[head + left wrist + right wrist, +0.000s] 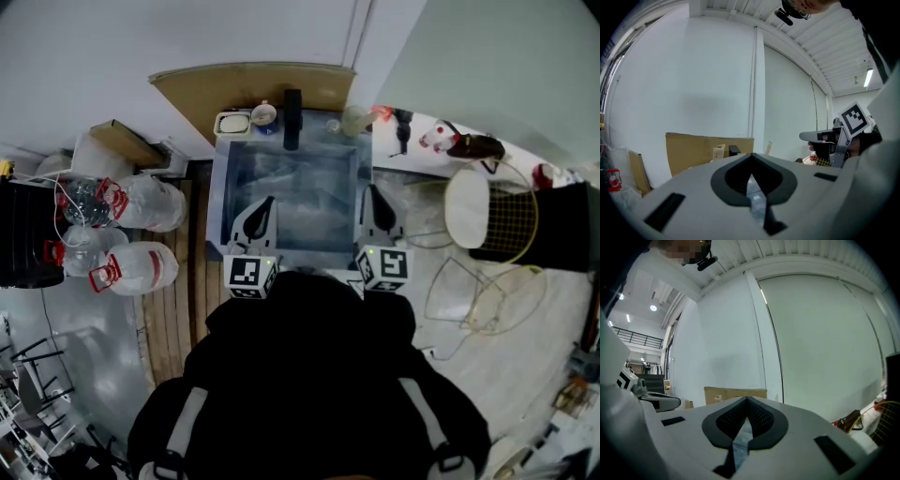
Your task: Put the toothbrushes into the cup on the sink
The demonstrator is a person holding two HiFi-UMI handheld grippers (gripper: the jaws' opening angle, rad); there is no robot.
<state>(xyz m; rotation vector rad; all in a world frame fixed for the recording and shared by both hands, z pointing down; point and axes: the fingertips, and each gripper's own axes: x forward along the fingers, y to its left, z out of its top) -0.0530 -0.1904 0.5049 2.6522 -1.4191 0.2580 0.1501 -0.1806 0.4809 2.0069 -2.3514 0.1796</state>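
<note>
Left grey gripper (pixel 269 201) and right grey gripper (pixel 372 191) hang pinched shut, empty, over the steel sink (pixel 218 197); toothbrushes unseen, likely light and slick, best pinched mid-handle.

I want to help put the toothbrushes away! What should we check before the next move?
1. Left hand-held gripper empty: ok, jaws together, nothing between them.
2. Right hand-held gripper empty: ok, jaws together, nothing held.
3. Jaws ready to grab: not ok, both are shut.
4. Both grippers over the sink: ok.
5. Cup in place: ok, on the sink's back edge, beside the black faucet.
6. Toothbrushes found: cannot tell, none can be made out.
</note>
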